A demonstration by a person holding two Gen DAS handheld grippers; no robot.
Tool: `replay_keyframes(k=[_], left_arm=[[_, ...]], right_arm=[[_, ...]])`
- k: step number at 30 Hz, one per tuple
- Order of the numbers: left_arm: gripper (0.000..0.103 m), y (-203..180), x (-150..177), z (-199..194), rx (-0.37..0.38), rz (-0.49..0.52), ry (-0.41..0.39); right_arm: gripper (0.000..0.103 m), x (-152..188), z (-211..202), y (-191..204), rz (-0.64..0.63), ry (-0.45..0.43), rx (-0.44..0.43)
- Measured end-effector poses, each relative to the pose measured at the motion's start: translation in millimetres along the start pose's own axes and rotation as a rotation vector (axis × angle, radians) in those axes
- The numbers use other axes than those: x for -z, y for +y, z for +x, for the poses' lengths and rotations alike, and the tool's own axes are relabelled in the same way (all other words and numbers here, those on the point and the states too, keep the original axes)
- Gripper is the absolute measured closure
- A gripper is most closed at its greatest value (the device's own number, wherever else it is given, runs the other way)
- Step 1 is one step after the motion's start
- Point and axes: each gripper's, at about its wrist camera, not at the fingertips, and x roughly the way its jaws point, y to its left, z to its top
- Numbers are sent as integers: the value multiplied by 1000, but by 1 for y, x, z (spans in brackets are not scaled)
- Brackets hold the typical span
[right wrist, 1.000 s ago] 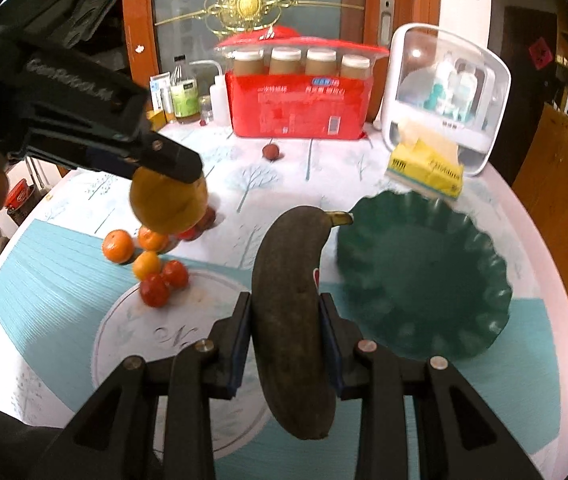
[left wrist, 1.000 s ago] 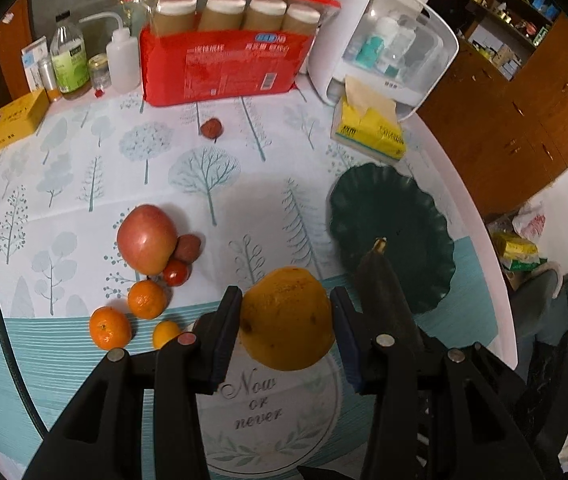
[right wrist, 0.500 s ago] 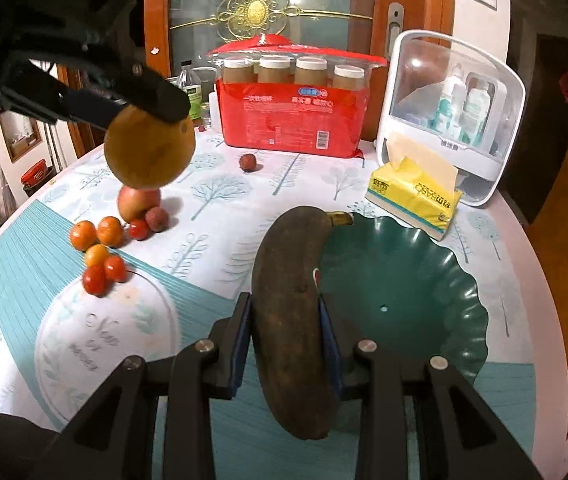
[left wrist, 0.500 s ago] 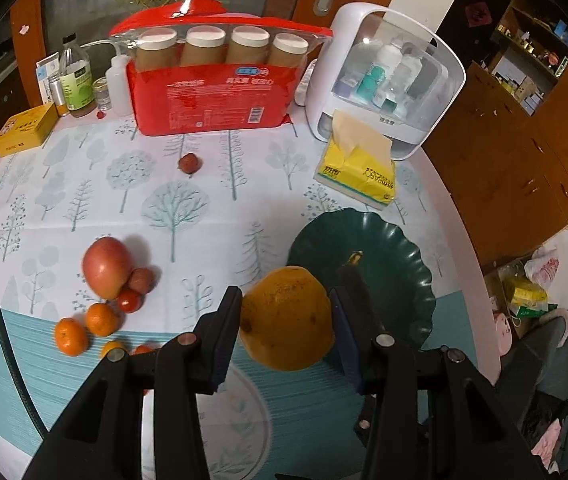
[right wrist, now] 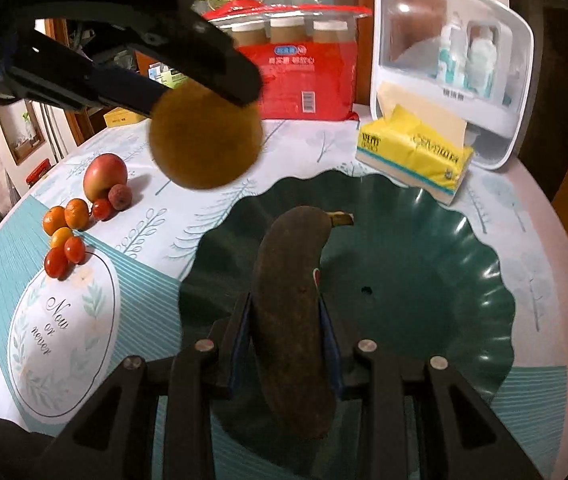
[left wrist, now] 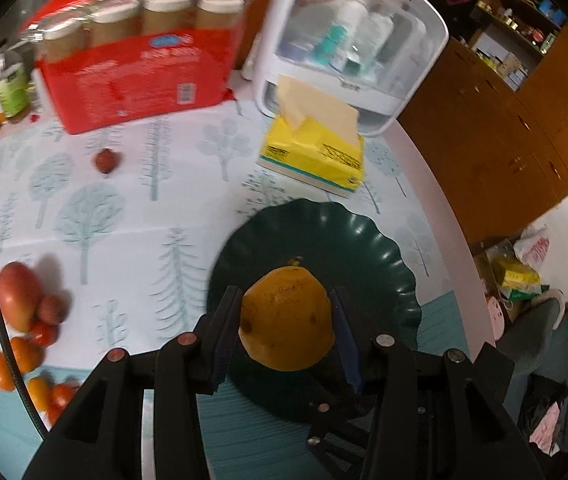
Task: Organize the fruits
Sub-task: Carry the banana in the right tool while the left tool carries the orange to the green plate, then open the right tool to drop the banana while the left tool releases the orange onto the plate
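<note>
Right gripper (right wrist: 285, 322) clamps the blackened banana (right wrist: 293, 304), poised over the green plate (right wrist: 463, 320). Left gripper (left wrist: 285, 326) pinches the orange (left wrist: 285, 318) above that plate's near edge. Further left, the apple (right wrist: 104, 175) and small fruits (right wrist: 64, 236) sit clustered on the tablecloth (right wrist: 204, 208).

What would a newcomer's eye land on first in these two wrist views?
Probably the two carried fruits: the left gripper clamps a big orange, and the right gripper clamps a blackened banana, both above the scalloped green plate. Next, the cluster of small fruits left on the tablecloth.
</note>
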Motion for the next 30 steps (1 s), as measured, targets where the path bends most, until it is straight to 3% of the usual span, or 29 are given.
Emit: replay_keyframes(k=[13,17,21,30], left_arm=[[59,-19,-2,58,56,27,86],[59,-22,0,66,60,33,105],[59,-26,2,70,60,39,117],[55,-43,6,54,56,75,110]], right_arm=[[69,8,16,-12,51,36,-80],[52,12,10,-17,57,46,-77],[44,16,1,-25,62,55,-67],[41,25,-20,-30,79,70,-26]])
